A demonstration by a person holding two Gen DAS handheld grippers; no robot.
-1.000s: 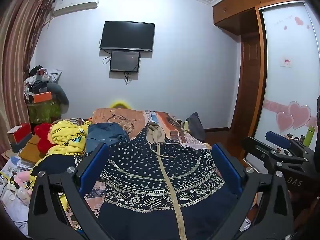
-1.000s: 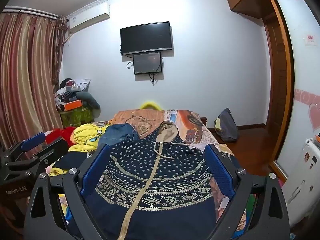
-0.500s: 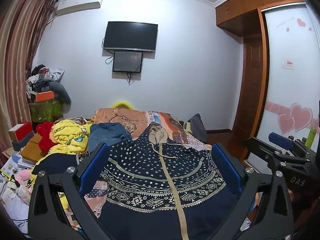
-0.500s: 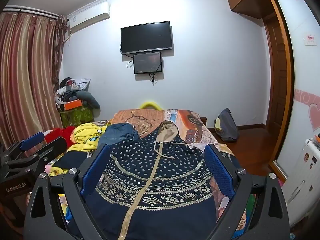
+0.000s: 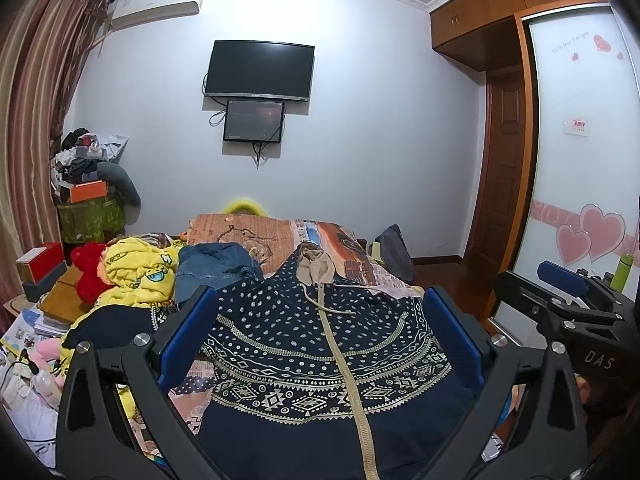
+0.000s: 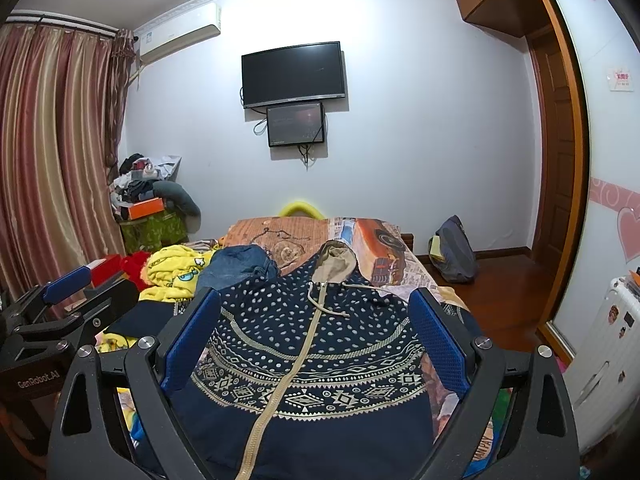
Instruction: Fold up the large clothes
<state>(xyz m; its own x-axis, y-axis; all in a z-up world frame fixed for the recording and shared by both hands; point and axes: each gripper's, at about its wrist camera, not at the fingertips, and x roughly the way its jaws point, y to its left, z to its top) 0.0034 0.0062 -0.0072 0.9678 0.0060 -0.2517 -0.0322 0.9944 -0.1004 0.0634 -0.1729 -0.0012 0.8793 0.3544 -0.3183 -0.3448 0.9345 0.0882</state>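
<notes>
Hoodie (image 5: 320, 360) flat on bed (image 5: 248, 232), both hand-held grippers wide apart, empty

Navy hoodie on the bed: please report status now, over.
Left gripper open, right gripper open, both empty. Navy patterned hoodie flat on bed, zipped, unfolded. Jeans and yellow garment piled beside its left side.

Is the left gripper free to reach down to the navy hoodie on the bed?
Probably yes. The left gripper is open and holds nothing, and the navy hoodie lies spread directly below and ahead of it, nothing lying over it.
</notes>
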